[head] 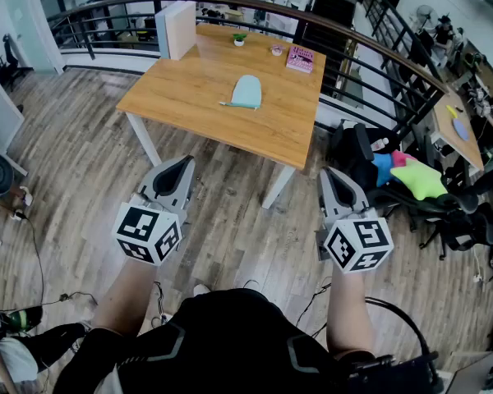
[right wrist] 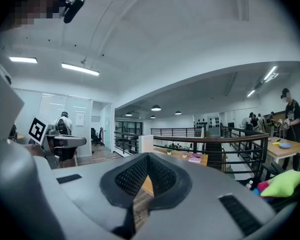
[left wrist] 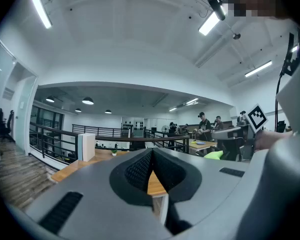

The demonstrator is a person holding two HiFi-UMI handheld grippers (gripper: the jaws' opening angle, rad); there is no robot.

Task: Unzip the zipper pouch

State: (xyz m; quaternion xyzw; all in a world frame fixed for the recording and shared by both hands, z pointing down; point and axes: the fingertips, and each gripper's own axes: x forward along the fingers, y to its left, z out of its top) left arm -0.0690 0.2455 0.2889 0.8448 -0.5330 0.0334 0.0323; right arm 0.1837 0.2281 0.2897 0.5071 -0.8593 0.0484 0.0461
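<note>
Table stood ahead of the left tongs and right tongs.
The pouch lay on the table, well ahead and between the two; a book lay behind it toward the right, a box at the far left.

The zipper pouch, far off on the table, is too small to show its zipper's state; the tiny item left of the pink book is unidentifiable.

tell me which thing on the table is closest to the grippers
The pale teal pouch, alone halfway across the table; the white box, small plant and pink book line its far edge.
</note>
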